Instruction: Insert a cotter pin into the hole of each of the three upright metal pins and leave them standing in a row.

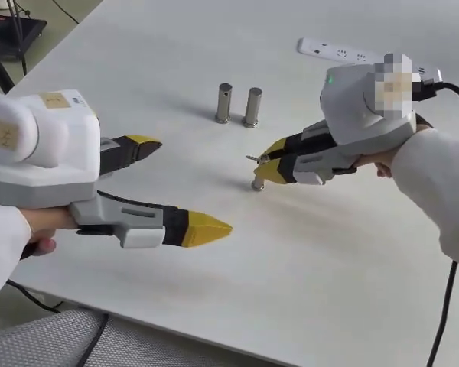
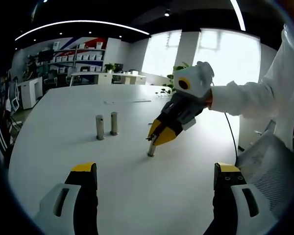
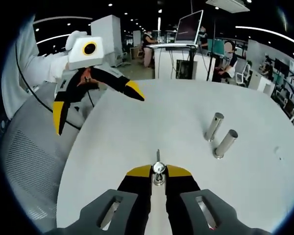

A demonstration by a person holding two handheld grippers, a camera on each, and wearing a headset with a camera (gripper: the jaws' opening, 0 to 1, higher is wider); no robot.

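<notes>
Two upright metal pins point(image 1: 224, 102) point(image 1: 252, 107) stand side by side at the far middle of the white table point(image 1: 329, 260). A third metal pin point(image 1: 258, 183) stands closer to me, just below my right gripper's tips. My right gripper point(image 1: 266, 163) is shut on a thin cotter pin point(image 1: 252, 159), whose end pokes out past the yellow tips. In the right gripper view the cotter pin point(image 3: 158, 155) juts forward from the closed gripper point(image 3: 158, 171). My left gripper point(image 1: 176, 183) hovers open and holds nothing, to the left of the third pin point(image 2: 151, 149).
A white power strip point(image 1: 340, 53) lies at the table's far right edge. A black cable point(image 1: 447, 290) trails from the right gripper. A grey mesh chair point(image 1: 53, 340) sits by the near edge. Bare tabletop lies between the grippers and the near edge.
</notes>
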